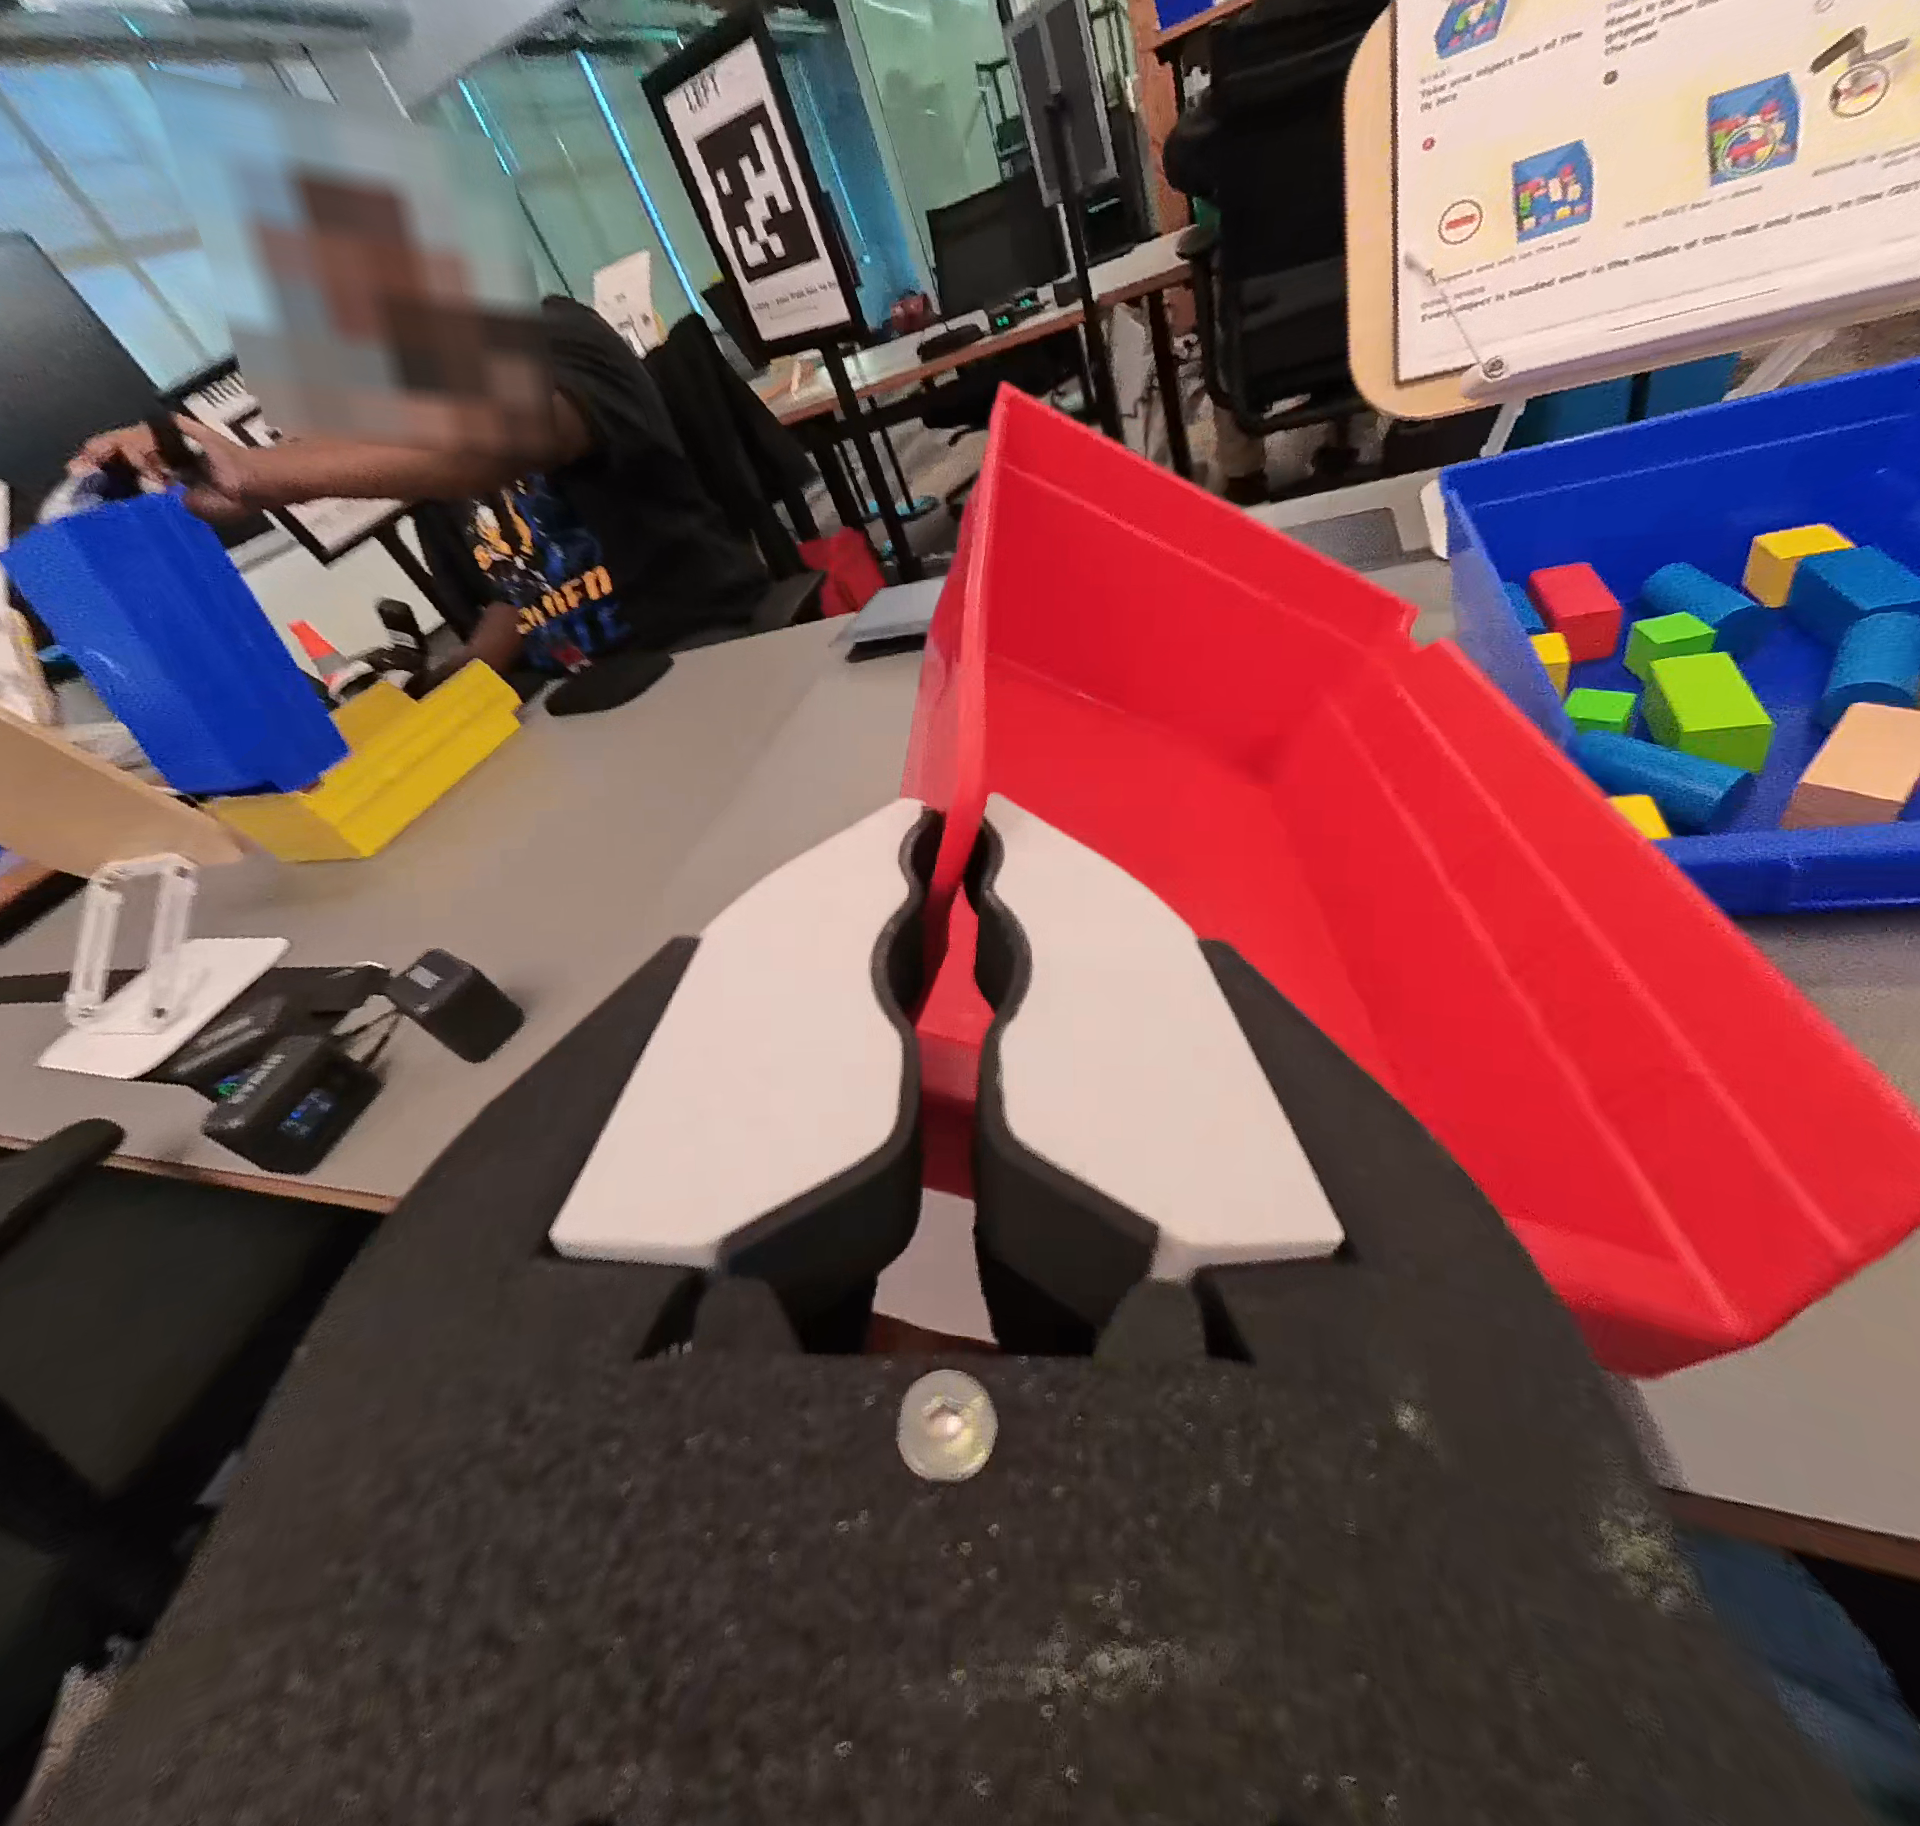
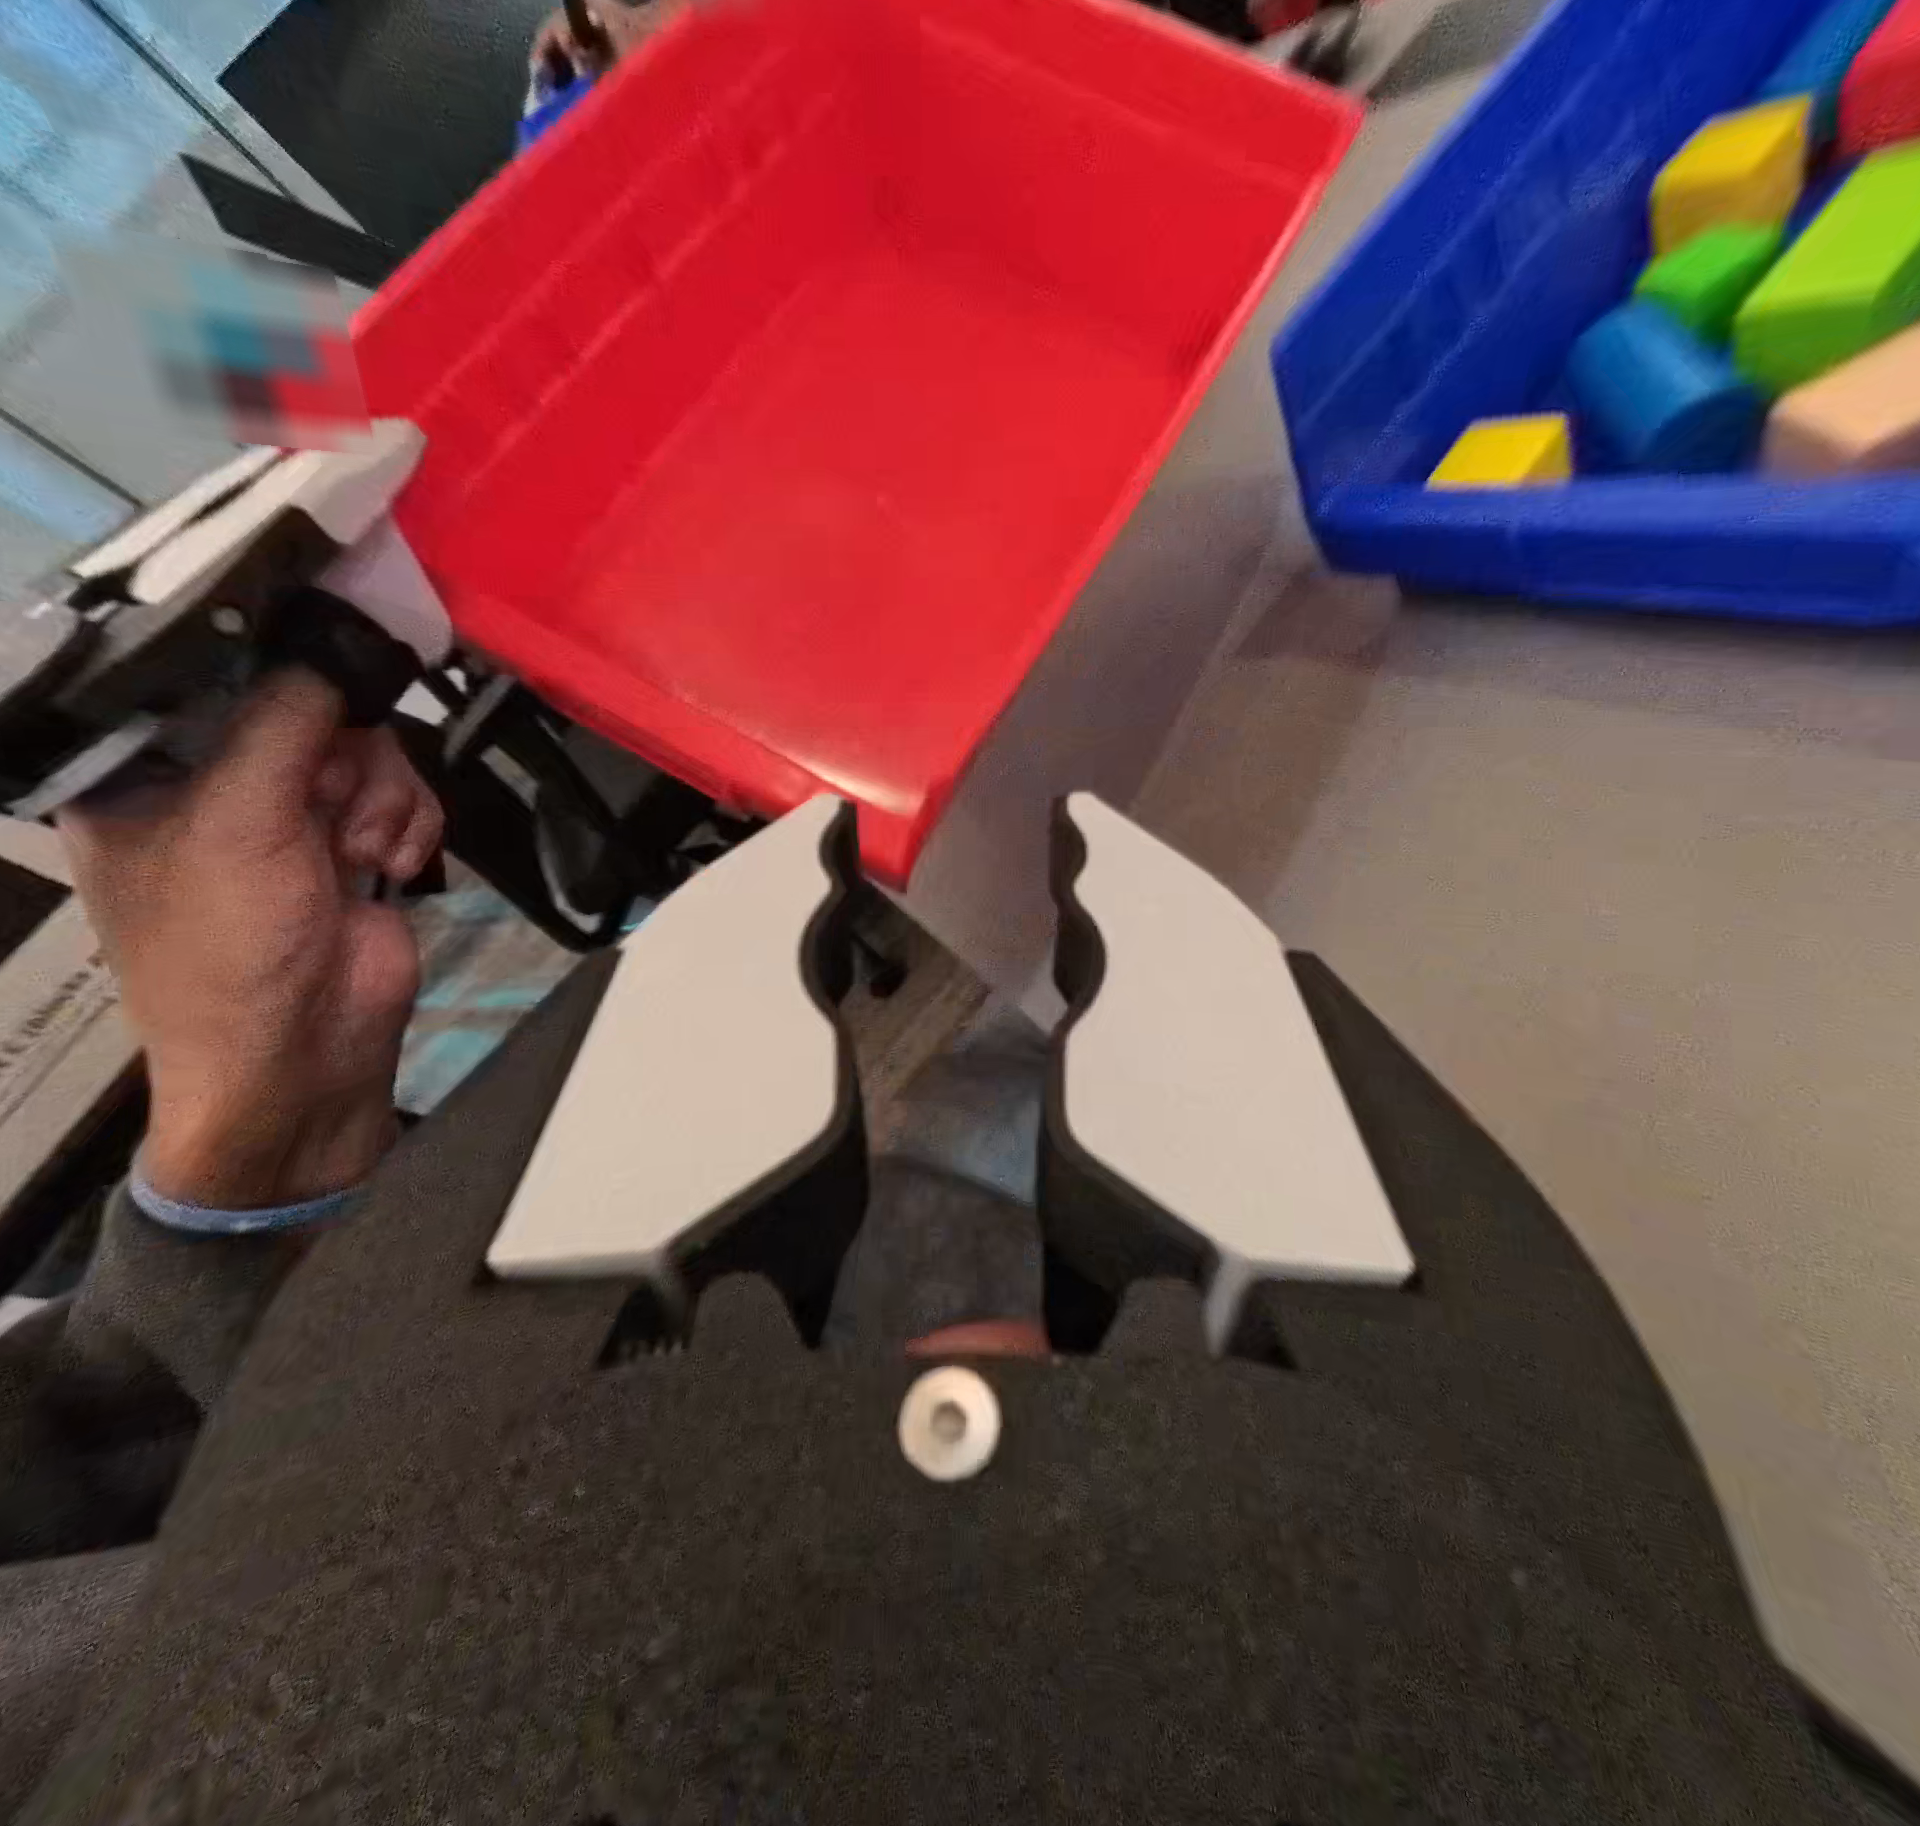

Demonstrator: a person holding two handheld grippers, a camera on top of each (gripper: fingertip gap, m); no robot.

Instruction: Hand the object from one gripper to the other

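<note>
Red bin [image 1: 1299, 841]: one, in left claw [image 1: 951, 841]; right claw [image 2: 951, 841] agape.

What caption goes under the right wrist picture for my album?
The left gripper holds up an empty red bin while the open right gripper reaches toward its corner.

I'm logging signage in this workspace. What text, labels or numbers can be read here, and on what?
I won't quote writing, only say where it stands.
Instruction sheet: printed lines beside pictures, mostly blurred.
Marker sign: small print above and below the pattern.
Shirt: yellow lettering, blurred.
Black devices: lit screens, too small to read.
Red bin: none visible.
</note>
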